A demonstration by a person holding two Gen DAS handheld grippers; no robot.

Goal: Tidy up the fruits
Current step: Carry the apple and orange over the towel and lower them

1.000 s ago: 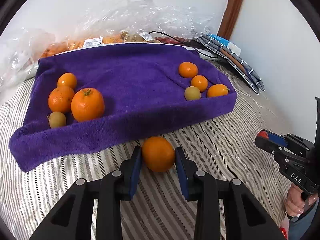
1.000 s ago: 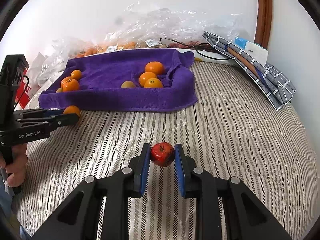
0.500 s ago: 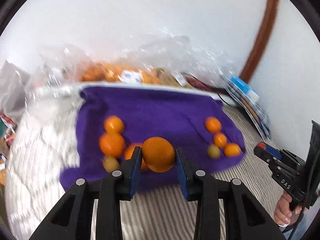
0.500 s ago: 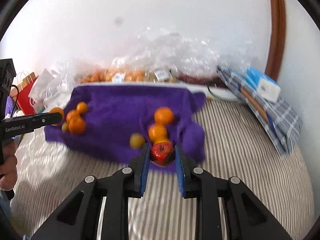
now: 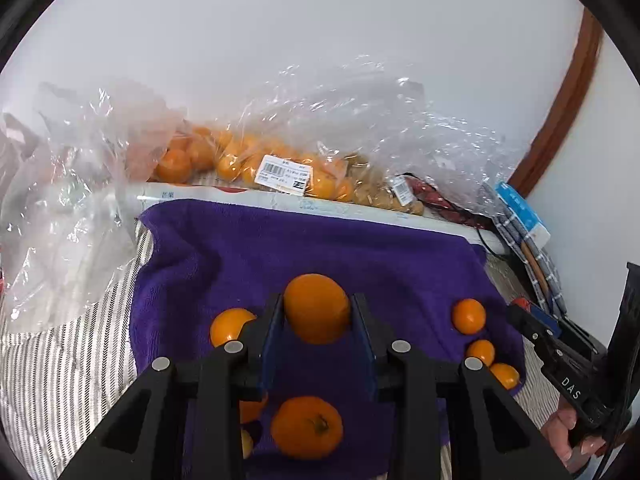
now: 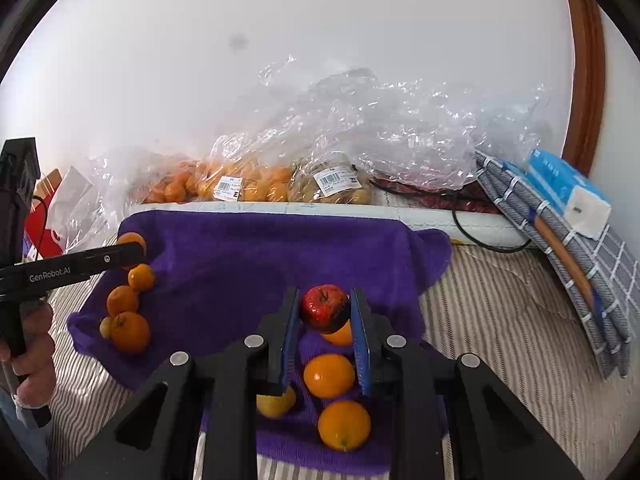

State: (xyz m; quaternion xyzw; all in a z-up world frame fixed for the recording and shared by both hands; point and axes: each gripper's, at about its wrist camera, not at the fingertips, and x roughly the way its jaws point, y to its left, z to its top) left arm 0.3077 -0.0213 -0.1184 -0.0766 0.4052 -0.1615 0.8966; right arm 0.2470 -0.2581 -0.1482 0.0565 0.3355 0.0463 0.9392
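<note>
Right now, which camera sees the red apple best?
The right wrist view: the red apple sits close up, clamped in the right gripper. The left wrist view shows only that gripper's side, with a red speck at its tip.

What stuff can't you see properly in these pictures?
- Left view: a small yellowish fruit and an orange, mostly hidden behind the left gripper.
- Right view: an orange tucked behind the apple.
- Both views: label print on the bags, too small to read.

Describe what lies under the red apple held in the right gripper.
Under the red apple sit oranges on the purple towel; one orange directly beneath is mostly hidden by the apple.
</note>
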